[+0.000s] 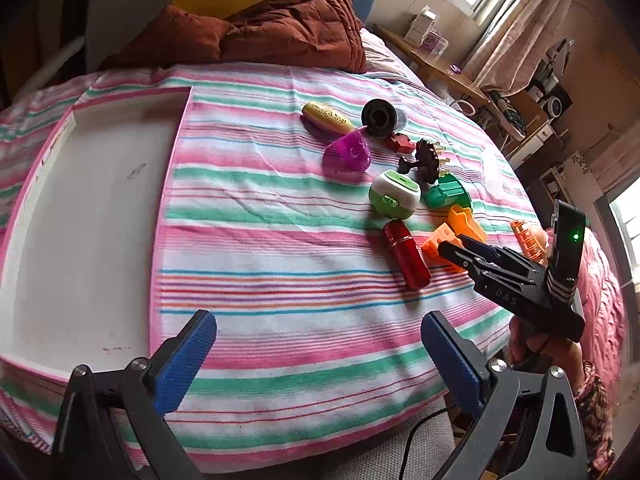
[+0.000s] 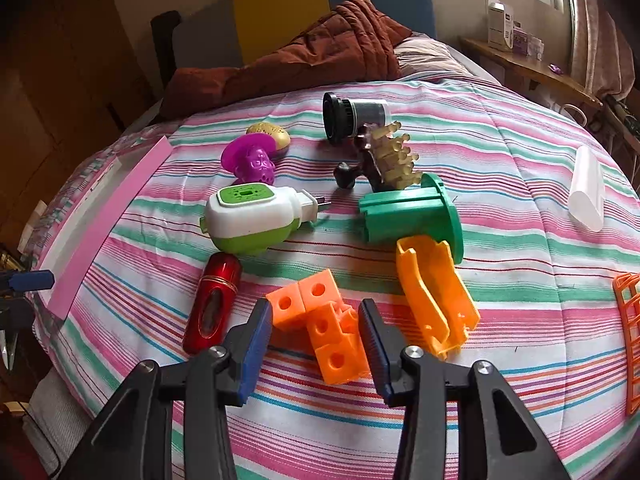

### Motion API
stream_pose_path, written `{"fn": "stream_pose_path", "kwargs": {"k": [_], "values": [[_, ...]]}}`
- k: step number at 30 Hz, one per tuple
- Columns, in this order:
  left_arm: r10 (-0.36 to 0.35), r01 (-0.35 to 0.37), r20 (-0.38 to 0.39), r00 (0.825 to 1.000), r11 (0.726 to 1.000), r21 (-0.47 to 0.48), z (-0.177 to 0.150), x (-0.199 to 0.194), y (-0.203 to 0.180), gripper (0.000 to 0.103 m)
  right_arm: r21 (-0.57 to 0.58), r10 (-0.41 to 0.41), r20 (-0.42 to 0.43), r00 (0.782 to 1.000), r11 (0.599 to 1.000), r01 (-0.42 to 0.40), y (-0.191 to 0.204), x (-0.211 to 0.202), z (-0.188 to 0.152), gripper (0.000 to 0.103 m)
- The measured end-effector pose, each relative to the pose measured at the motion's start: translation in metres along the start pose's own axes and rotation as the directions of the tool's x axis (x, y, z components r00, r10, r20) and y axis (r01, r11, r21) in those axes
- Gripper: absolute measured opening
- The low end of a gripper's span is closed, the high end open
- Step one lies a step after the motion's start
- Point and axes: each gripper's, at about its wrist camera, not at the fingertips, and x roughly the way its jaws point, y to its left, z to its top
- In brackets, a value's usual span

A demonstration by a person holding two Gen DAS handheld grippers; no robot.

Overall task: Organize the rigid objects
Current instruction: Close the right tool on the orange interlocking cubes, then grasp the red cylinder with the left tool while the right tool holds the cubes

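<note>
Striped in pink, green and white, the bedspread carries everything we handle, with one rust-brown quilt bunched at its far end and one white tray with a pink rim lying on its left part. We count one of each loose object in a cluster well apart from the tray: one red cylinder, one white-and-green plug-in device, one purple plastic piece, one gold-speckled oval touching it from behind, one black-capped jar on its side, one dark brush with pale bristles, one green flanged part, one orange channel-shaped piece, one small red block, one translucent white tube off to the right, and one orange grid piece at the right edge. The orange block cluster, cubes with round holes joined together, sits on the bedspread just beside the red cylinder. Our right gripper straddles it, one blue pad on each side, jaws spread and not pressing on the blocks. Our left gripper hovers over bare bedspread near the tray's right edge, released, its two blue pads wide apart with nothing between them.
</note>
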Motion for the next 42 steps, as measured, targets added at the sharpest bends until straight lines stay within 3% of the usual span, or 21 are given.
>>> {"fn": "stream_pose_path", "kwargs": {"k": [7, 9, 11, 15, 23, 29, 32, 37, 42], "values": [[-0.026, 0.026, -0.01, 1.0, 0.998, 0.049, 0.013, 0.013, -0.02, 0.103, 0.019, 0.003, -0.008, 1.0, 1.0, -0.003, 0.001, 0.002, -0.01, 0.048], [-0.027, 0.027, -0.004, 1.0, 0.997, 0.07, 0.016, 0.019, -0.028, 0.103, 0.05, -0.008, 0.022, 1.0, 0.999, 0.007, -0.002, 0.0, -0.015, 0.041], [-0.024, 0.025, -0.009, 1.0, 0.996, 0.082, 0.02, 0.027, -0.036, 0.103, 0.119, -0.015, 0.045, 0.999, 0.993, 0.009, -0.008, -0.002, -0.019, 0.026], [-0.013, 0.015, -0.015, 1.0, 0.995, 0.097, 0.027, 0.048, -0.054, 0.103, 0.222, -0.013, 0.081, 0.997, 0.975, -0.005, -0.017, -0.007, -0.028, 0.026], [0.035, -0.035, -0.001, 0.999, 0.99, 0.134, 0.039, 0.091, -0.09, 0.1, 0.252, -0.048, 0.093, 0.995, 0.967, 0.023, -0.014, -0.008, -0.032, 0.026], [0.06, -0.053, -0.05, 0.997, 0.99, 0.134, 0.036, 0.117, -0.084, 0.066, 0.283, -0.029, 0.113, 0.993, 0.959, -0.004, -0.019, -0.009, -0.036, 0.027], [0.09, -0.086, -0.011, 0.996, 0.975, 0.203, 0.03, 0.114, -0.083, 0.056, 0.28, -0.032, 0.118, 0.993, 0.96, -0.003, -0.019, -0.009, -0.037, 0.027], [0.116, -0.117, 0.018, 0.993, 0.959, 0.258, 0.026, 0.111, -0.074, 0.028, 0.275, -0.04, 0.116, 0.992, 0.962, 0.006, -0.017, -0.008, -0.037, 0.027], [0.069, -0.063, -0.012, 0.998, 0.958, 0.279, 0.024, 0.106, -0.065, 0.026, 0.276, -0.054, 0.109, 0.993, 0.961, 0.022, -0.015, -0.009, -0.037, 0.027]]}}
